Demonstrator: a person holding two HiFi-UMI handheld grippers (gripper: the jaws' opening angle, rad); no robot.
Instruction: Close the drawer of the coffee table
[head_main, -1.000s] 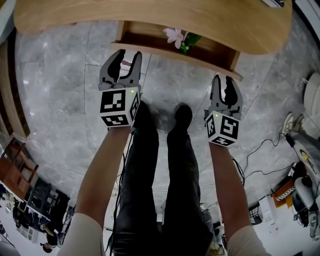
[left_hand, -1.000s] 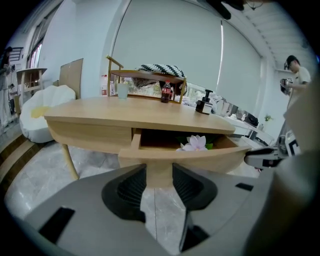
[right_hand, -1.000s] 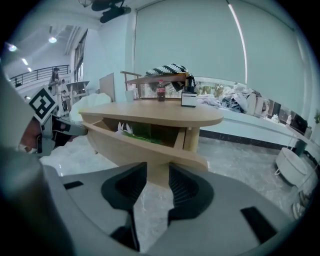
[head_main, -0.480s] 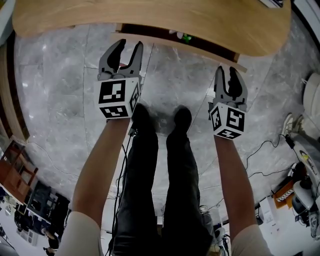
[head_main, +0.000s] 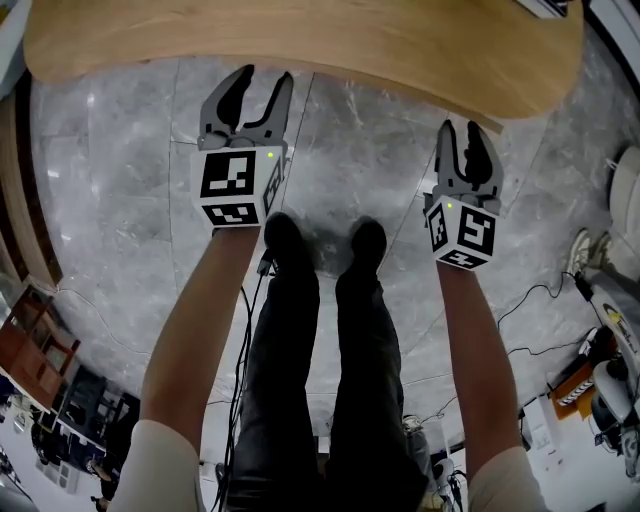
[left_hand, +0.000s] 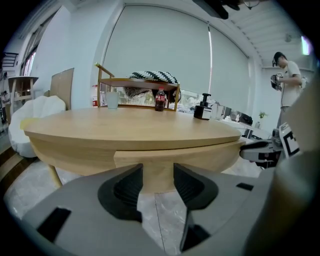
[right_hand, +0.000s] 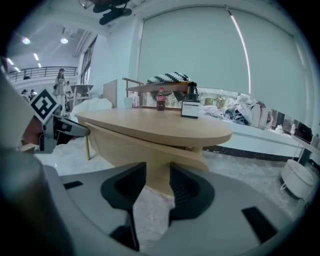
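My left gripper (head_main: 265, 80) and right gripper (head_main: 466, 136) aim empty, parted jaws at the pale wooden drawer front (left_hand: 200, 150), seemingly pushing it; it sits almost flush under the oval wooden coffee table (head_main: 300, 35).

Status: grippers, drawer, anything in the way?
Left gripper open, empty. Right gripper open, empty. Drawer front nearly shut, not quite flush under coffee table. Nothing seen blocking.

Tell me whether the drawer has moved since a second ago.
Yes. The drawer has slid back under the tabletop; its open inside no longer shows in the head view.
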